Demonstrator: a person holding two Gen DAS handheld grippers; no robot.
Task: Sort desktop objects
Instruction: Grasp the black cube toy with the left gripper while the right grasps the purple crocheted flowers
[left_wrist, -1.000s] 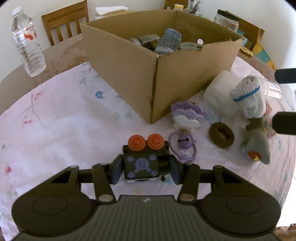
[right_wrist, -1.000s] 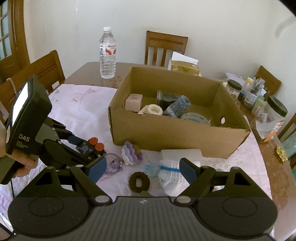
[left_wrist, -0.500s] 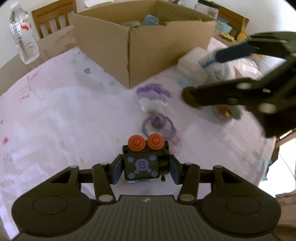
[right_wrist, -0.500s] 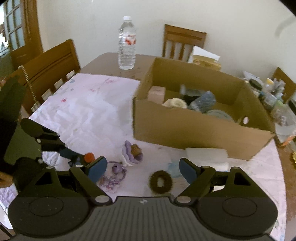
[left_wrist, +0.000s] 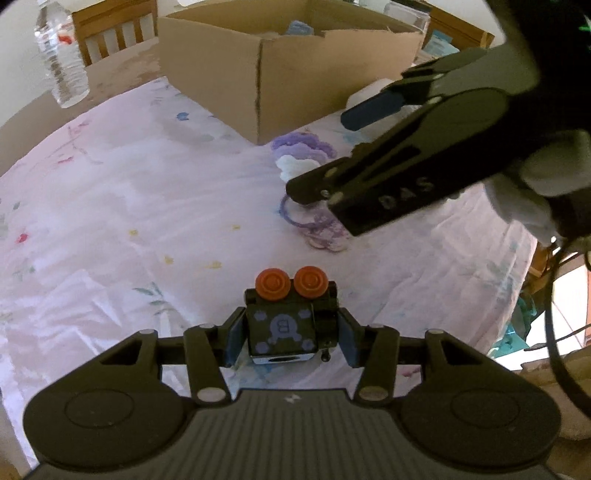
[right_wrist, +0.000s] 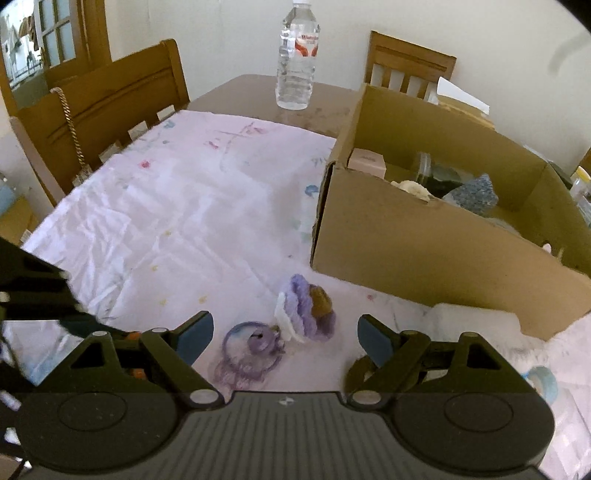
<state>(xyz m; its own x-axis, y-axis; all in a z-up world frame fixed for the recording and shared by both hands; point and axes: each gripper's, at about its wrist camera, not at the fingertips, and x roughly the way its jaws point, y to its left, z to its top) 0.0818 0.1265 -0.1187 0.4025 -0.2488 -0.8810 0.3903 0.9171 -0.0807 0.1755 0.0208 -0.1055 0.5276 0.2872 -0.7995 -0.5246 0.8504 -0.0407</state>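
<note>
My left gripper (left_wrist: 289, 339) is shut on a small black cube toy (left_wrist: 284, 321) with two orange knobs, held above the pink cloth. Ahead of it, my right gripper (right_wrist: 285, 338) stands open over a purple bell charm on a ring (right_wrist: 255, 345) and a purple and white crocheted shell (right_wrist: 306, 310); nothing is between its pads. In the left wrist view the right gripper (left_wrist: 325, 155) reaches in from the right, hiding part of the purple bell charm (left_wrist: 317, 225) and of the crocheted shell (left_wrist: 299, 155). An open cardboard box (right_wrist: 424, 240) holding several items stands behind.
A water bottle (right_wrist: 297, 59) stands on the bare wooden table (right_wrist: 251, 92) beyond the cloth. Wooden chairs (right_wrist: 103, 110) ring the table. A white tissue pack (right_wrist: 476, 321) lies against the box front at the right. The cloth's left half (right_wrist: 166, 206) is bare.
The left gripper has drawn back from the box with the cube toy. The right gripper has come down and to the left, from over the white sock to over the purple charm and shell.
</note>
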